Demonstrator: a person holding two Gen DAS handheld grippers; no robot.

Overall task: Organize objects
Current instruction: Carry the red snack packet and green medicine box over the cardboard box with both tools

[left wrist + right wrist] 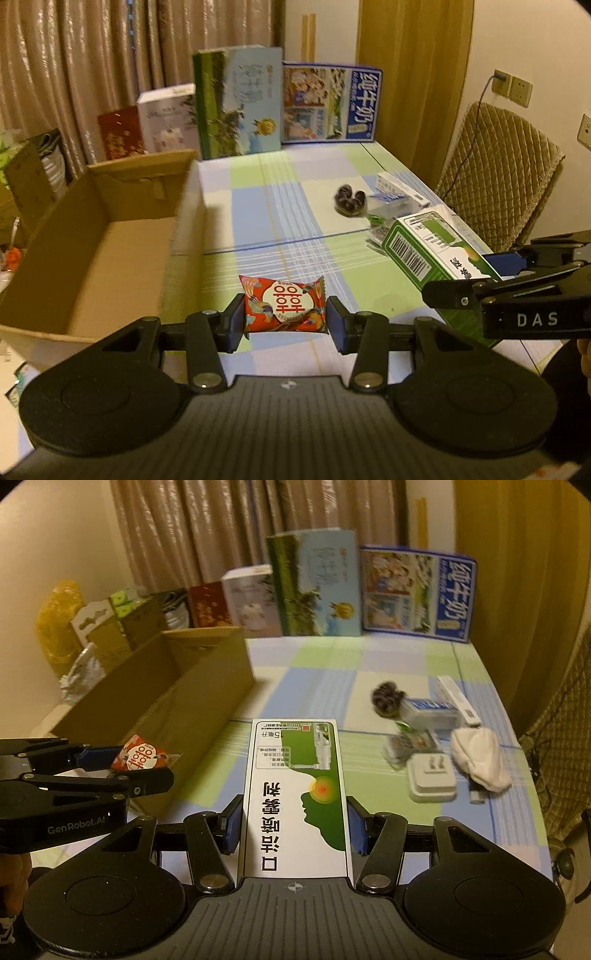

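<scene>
Both grippers loaded, both things held above the tabletop beside the empty box.

Left gripper (pixel 286 321) pinches a red snack packet (pixel 283 303) by its two side edges, jaws partly closed on it; the slack foil could slide free if tilted. Right gripper (pixel 293 821) clamps a green-and-white medicine carton (pixel 295 794) near its rear end, so most of its length sticks forward and may lever downward. Cardboard box (pixel 110 236) stands open to the left, and its near wall could catch either load. Farther right a dark hair tie (pixel 386 698), white plug (pixel 430 781) and what looks like a white cloth (pixel 480 757) wait on the tabletop (pixel 266 206).
</scene>
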